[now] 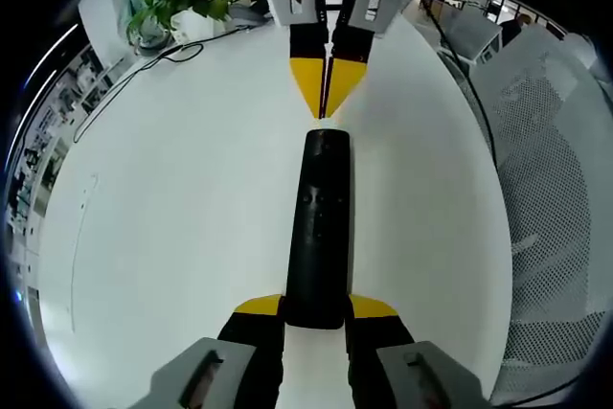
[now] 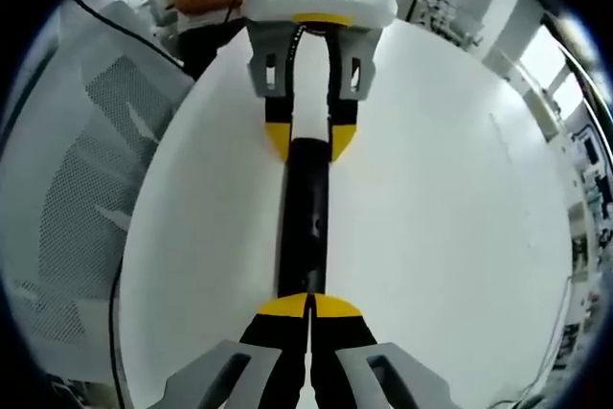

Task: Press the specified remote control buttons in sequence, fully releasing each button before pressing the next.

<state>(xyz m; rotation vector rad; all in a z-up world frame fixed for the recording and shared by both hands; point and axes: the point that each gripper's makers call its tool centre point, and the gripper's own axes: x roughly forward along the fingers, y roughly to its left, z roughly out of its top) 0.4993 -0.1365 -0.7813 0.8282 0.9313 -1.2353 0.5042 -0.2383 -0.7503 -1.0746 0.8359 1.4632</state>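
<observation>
With the remote [image 1: 319, 227] flat on the desk [image 1: 172, 208], its near end clamped in the left gripper [image 1: 316, 311], the right gripper [image 2: 308, 306], jaws closed, should press straight down, then lift clear.

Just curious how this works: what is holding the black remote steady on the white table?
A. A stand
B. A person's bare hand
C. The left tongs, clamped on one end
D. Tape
C: the left tongs grip the near end of the remote; the right tongs are shut by its far end.
</observation>
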